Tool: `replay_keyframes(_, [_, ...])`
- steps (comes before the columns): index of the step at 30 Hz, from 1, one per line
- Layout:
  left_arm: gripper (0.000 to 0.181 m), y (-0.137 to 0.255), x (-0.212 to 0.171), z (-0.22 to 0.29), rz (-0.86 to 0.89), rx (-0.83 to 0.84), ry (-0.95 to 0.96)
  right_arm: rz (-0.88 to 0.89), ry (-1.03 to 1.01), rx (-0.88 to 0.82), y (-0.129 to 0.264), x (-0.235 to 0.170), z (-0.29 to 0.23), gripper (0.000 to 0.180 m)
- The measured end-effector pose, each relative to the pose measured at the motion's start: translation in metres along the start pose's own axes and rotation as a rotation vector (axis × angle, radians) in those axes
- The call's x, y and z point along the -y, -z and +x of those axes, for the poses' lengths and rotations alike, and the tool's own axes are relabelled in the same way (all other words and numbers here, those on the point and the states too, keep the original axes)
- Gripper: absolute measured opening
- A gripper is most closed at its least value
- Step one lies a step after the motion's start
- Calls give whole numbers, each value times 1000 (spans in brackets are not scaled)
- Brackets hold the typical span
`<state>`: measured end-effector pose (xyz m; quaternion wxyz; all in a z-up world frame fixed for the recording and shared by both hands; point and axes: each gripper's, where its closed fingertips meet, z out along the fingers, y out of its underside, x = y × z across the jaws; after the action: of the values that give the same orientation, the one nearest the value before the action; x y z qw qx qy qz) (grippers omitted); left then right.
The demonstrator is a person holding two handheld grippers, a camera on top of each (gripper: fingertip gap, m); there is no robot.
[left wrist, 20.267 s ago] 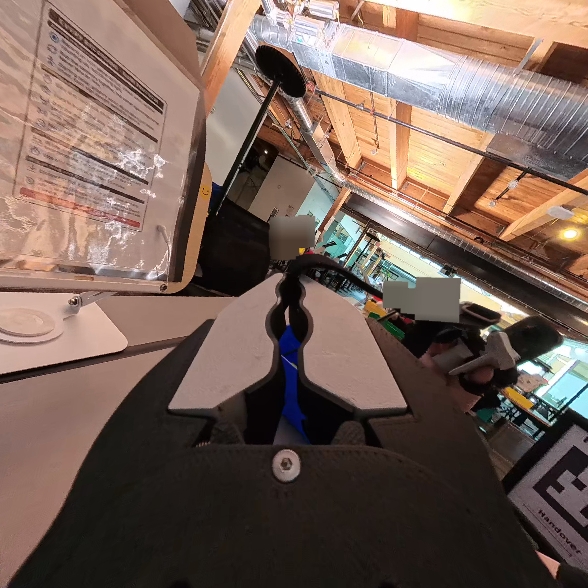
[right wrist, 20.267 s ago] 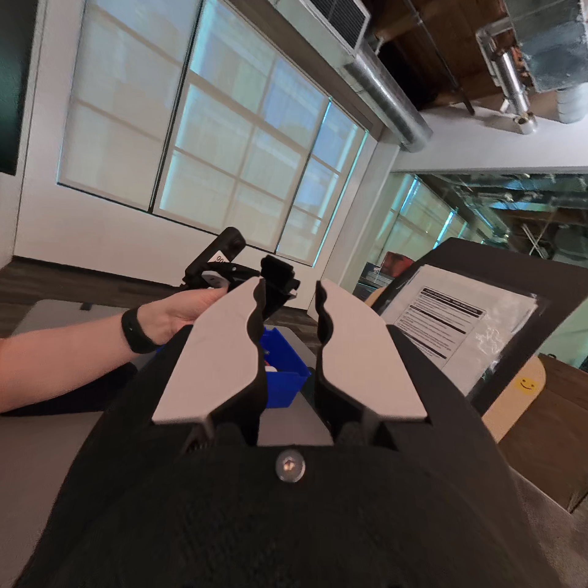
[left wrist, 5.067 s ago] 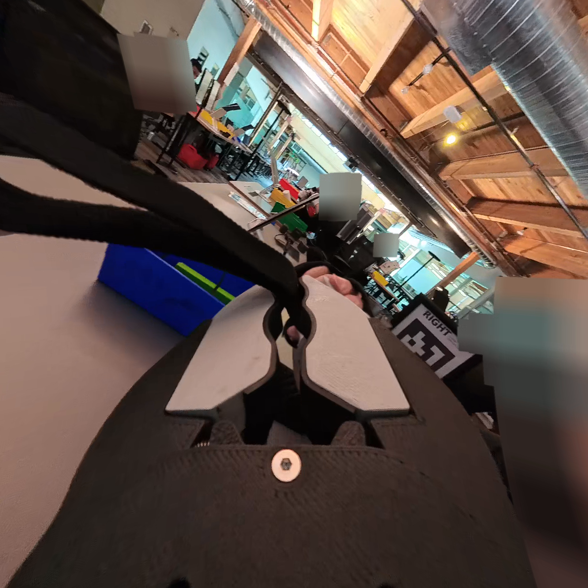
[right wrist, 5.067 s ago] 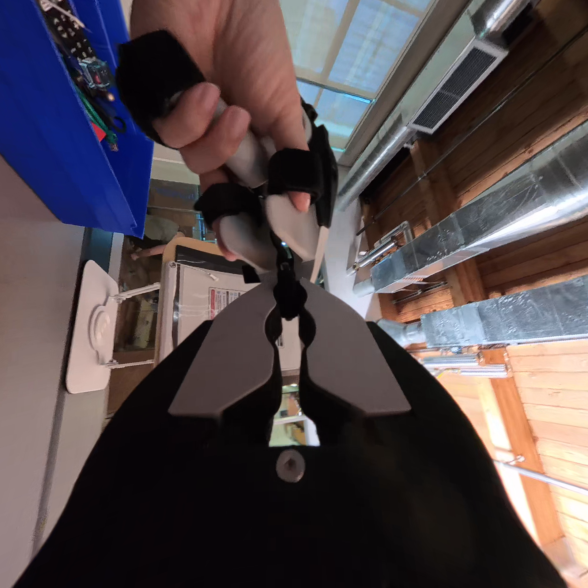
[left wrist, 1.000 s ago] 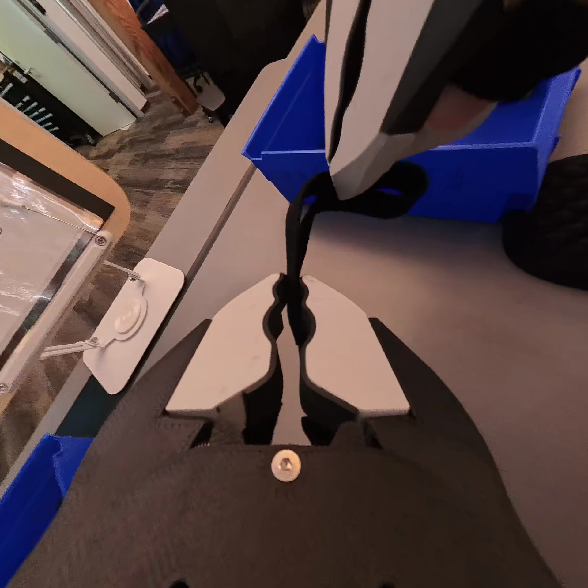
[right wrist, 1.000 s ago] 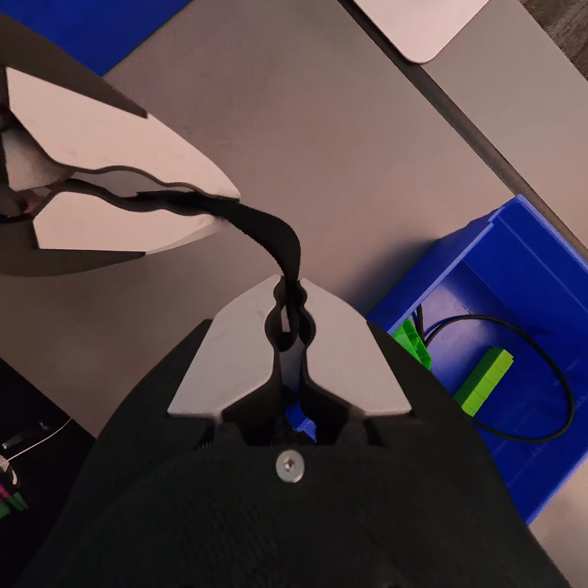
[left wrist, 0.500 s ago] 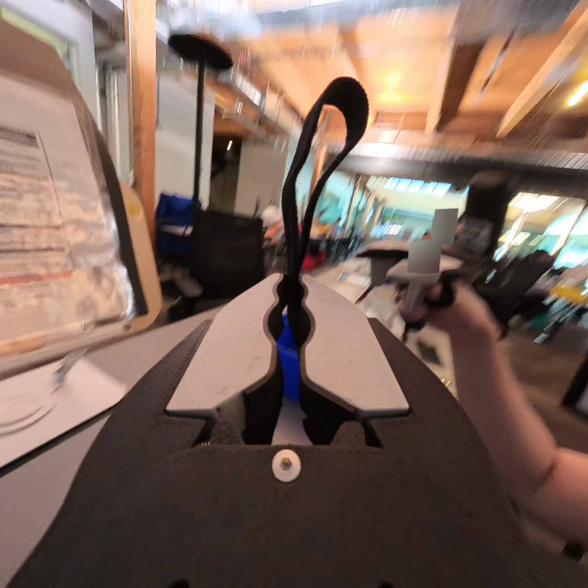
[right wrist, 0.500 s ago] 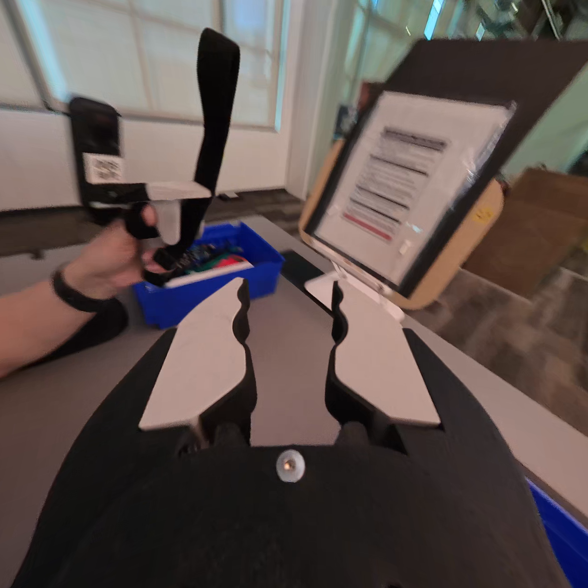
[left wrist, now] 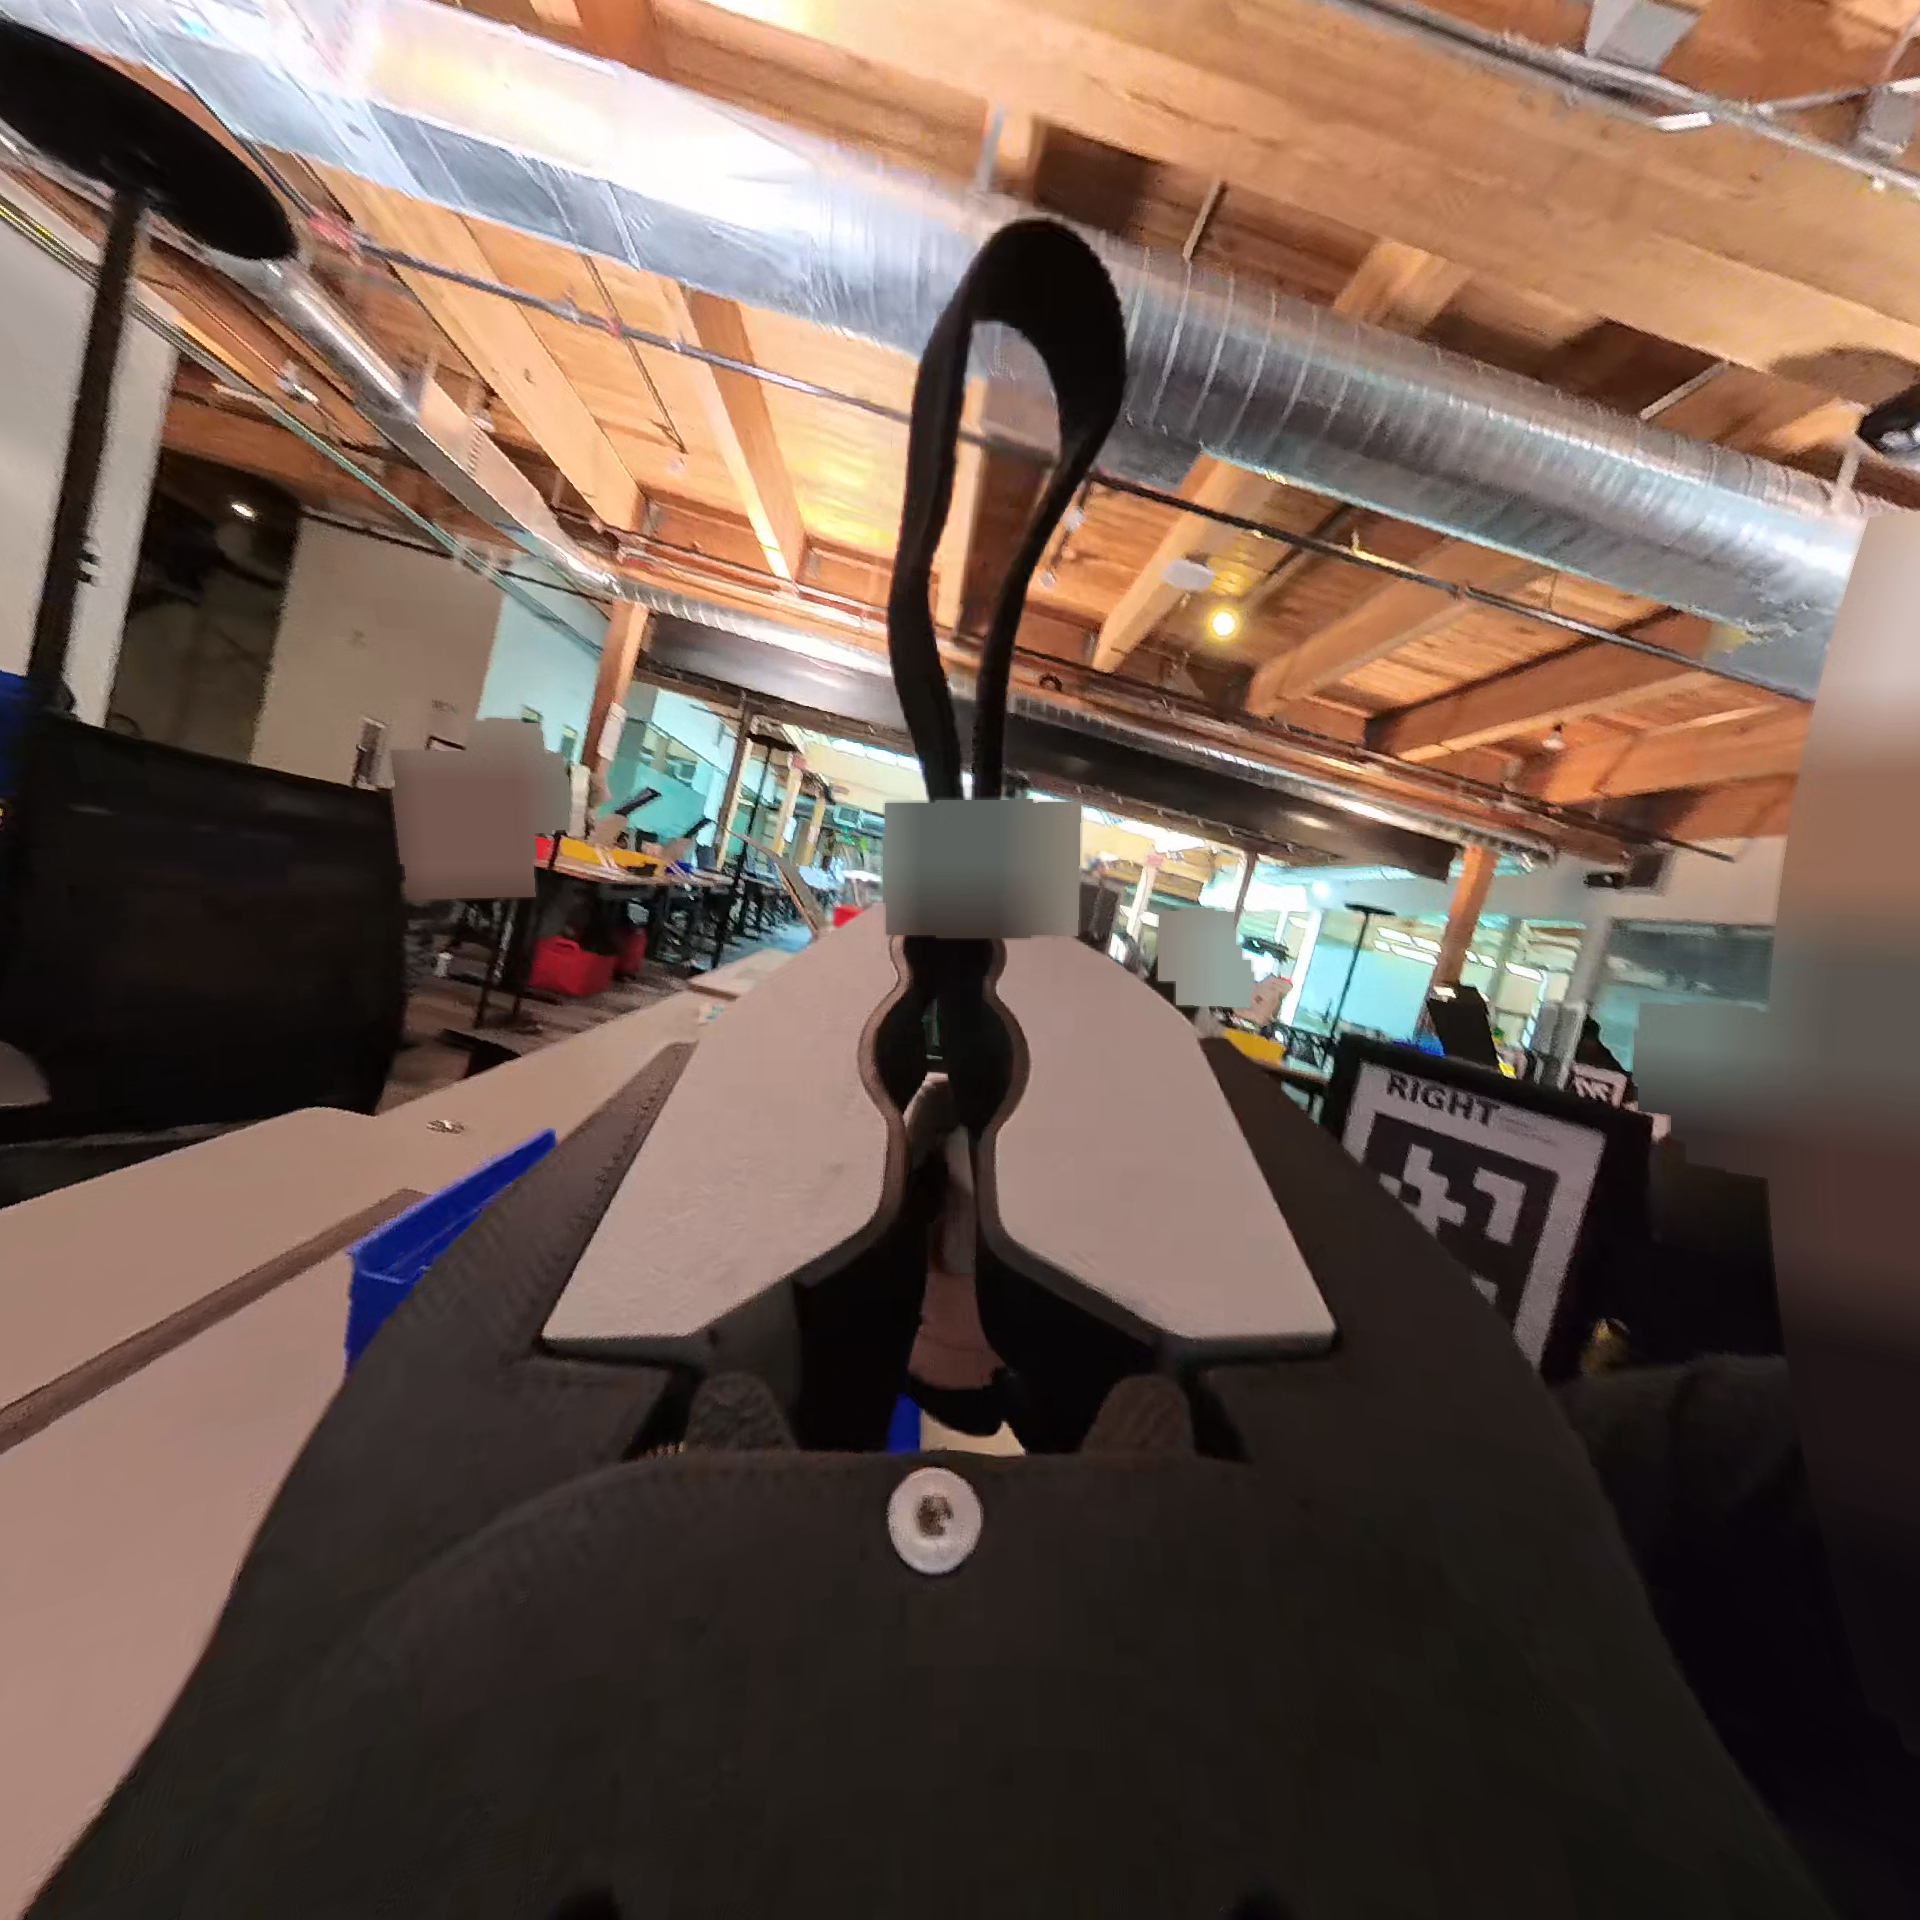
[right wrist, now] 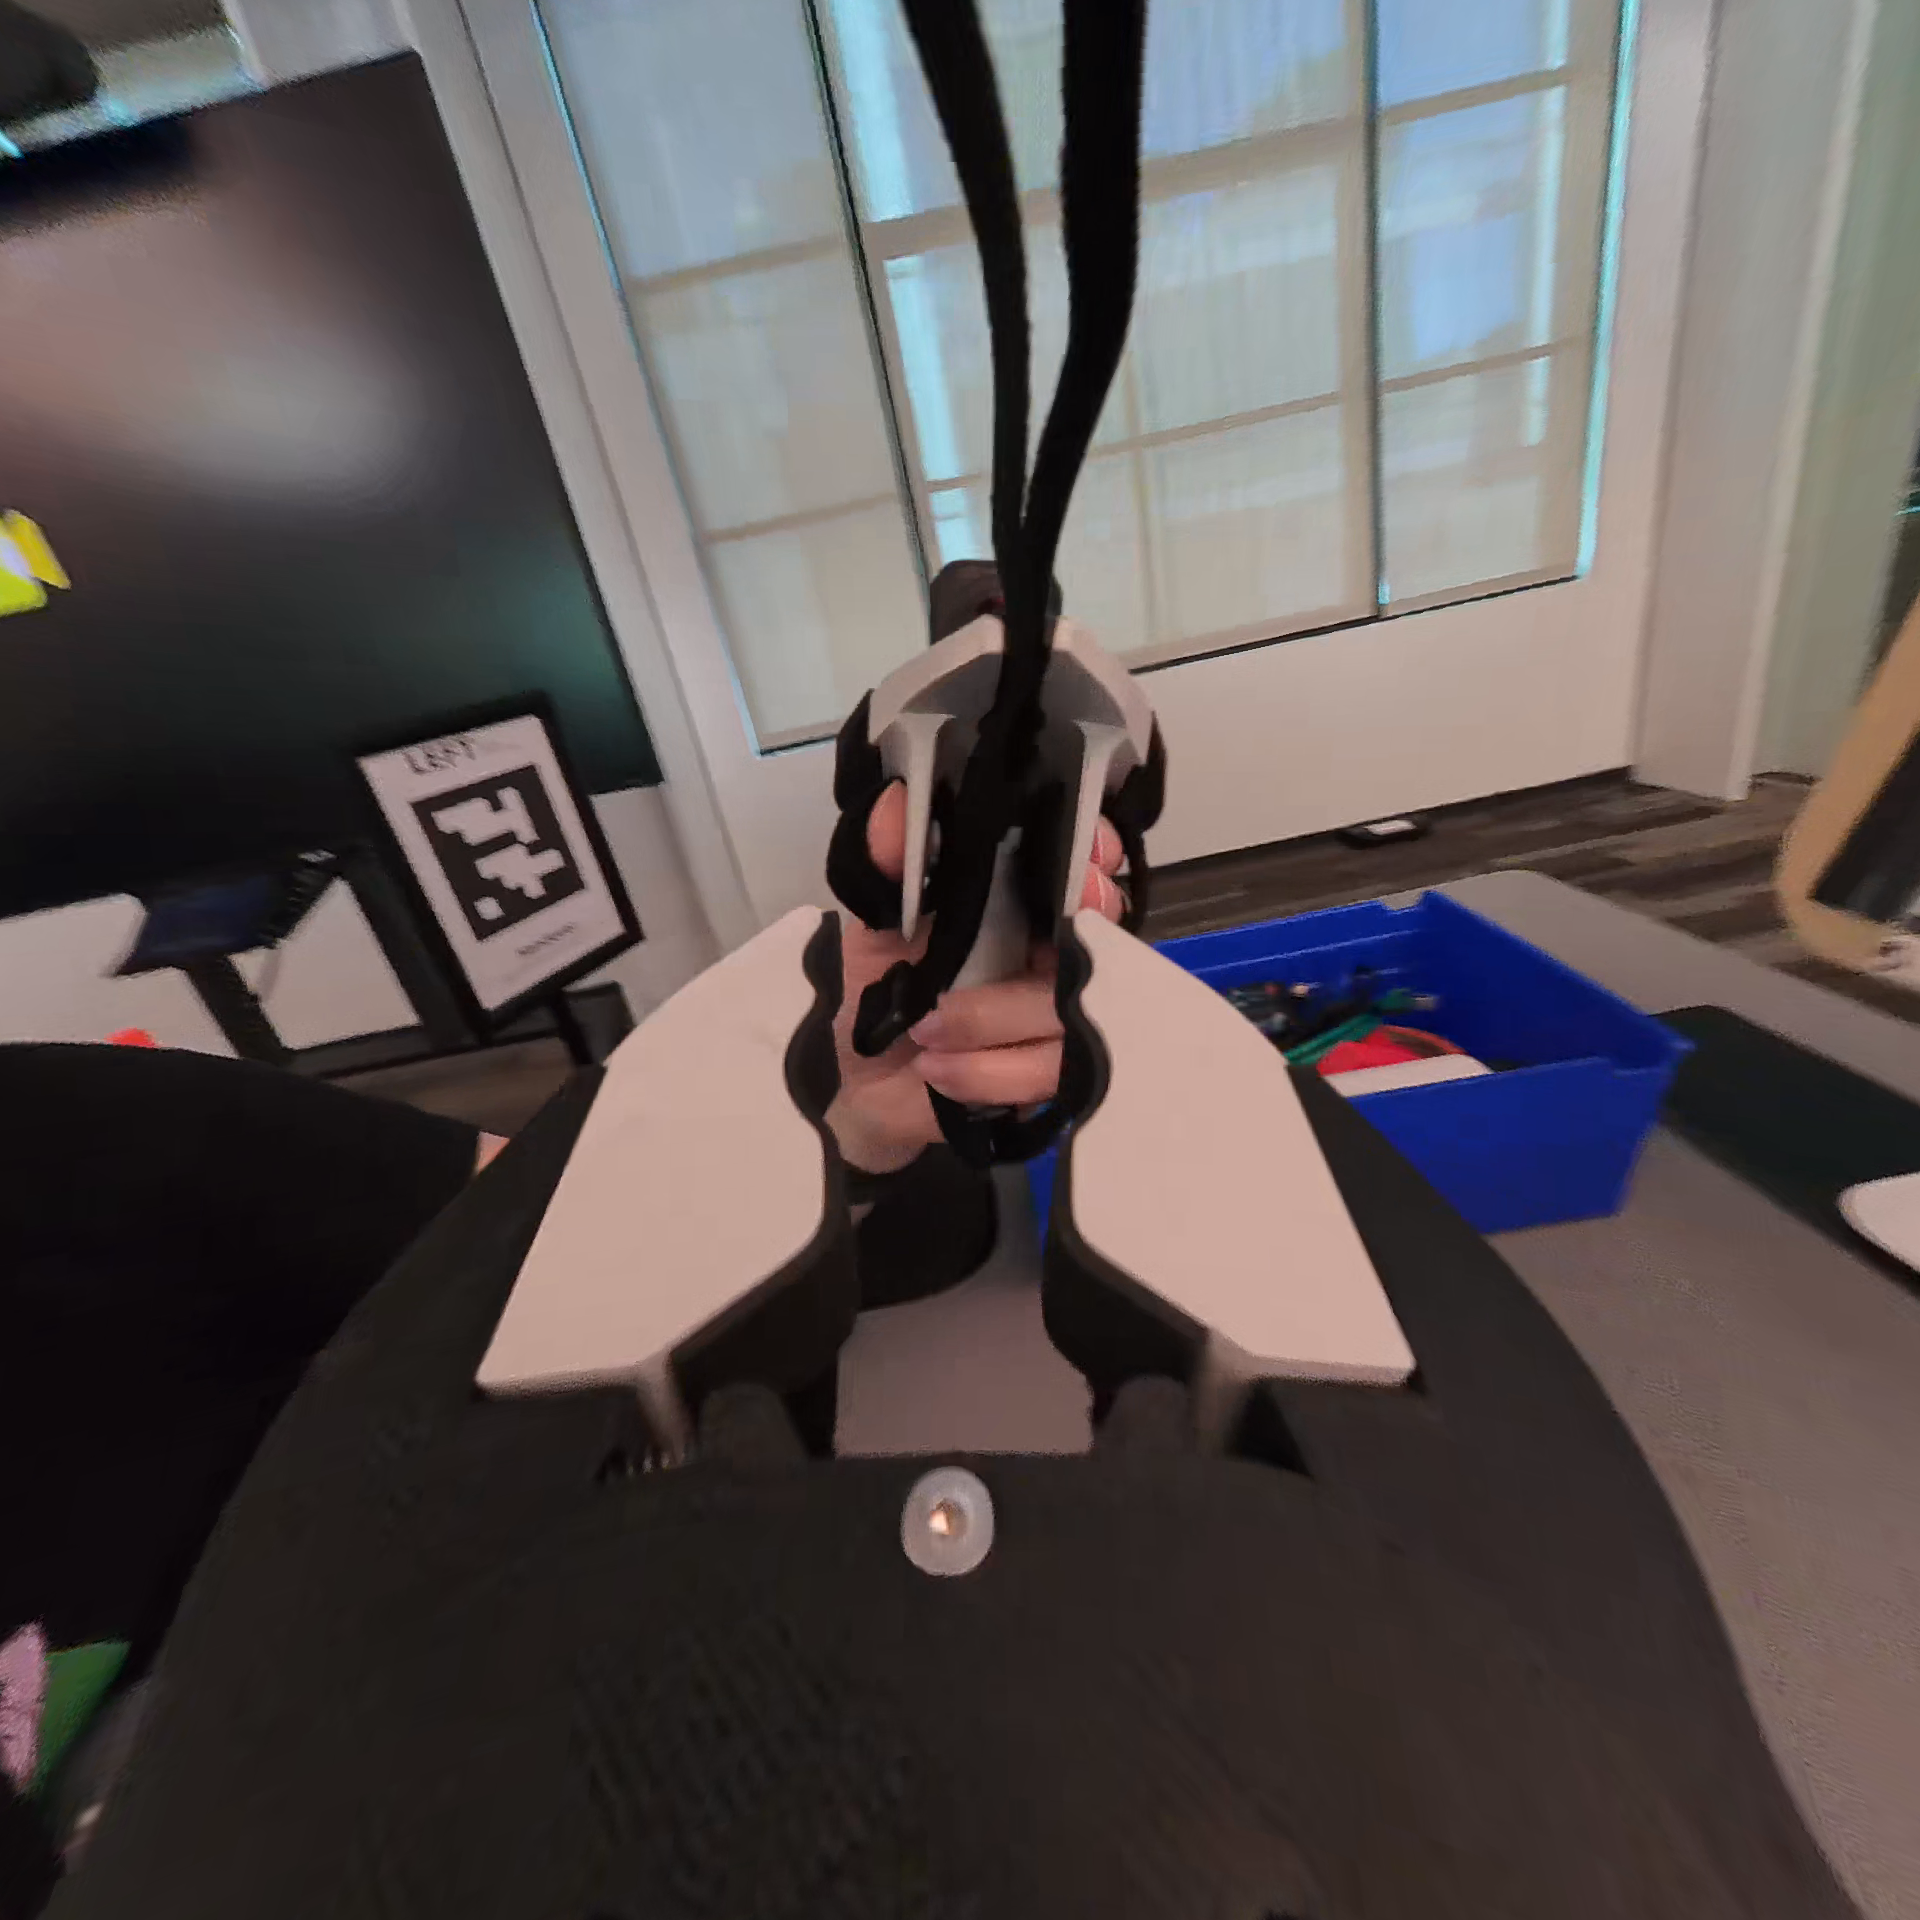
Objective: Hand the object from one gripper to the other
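Left hand-held gripper (left wrist: 951, 961) pinches black strap (left wrist: 1003, 499) — right hand-held gripper (right wrist: 940, 997) spread.

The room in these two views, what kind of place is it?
Probably a large open workshop or lab in a converted industrial building: wooden ceiling beams with a bare metal duct, rows of worktables behind, and a printed marker board beside the table.

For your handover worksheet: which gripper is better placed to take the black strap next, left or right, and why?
Right. The right gripper is open and empty, facing the black strap, whose loop stands free above the left gripper, which is shut on it.
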<state>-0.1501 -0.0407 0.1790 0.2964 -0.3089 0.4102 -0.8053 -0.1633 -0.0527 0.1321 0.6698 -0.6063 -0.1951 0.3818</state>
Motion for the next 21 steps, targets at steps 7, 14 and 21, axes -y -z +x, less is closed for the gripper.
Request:
replay_keyframes(7, [4,-13,-21,11,-83,-40,1,53,-82,78,-5,-1,-5,30])
replay_keyframes(14, [10,-17,-32,16,-115,-121,90,23,-174,200,-2,-7,-13,6])
replay_keyframes(21, [31,-8,-27,-16,-131,71,-17,149,-417,206,37,19,26,5])
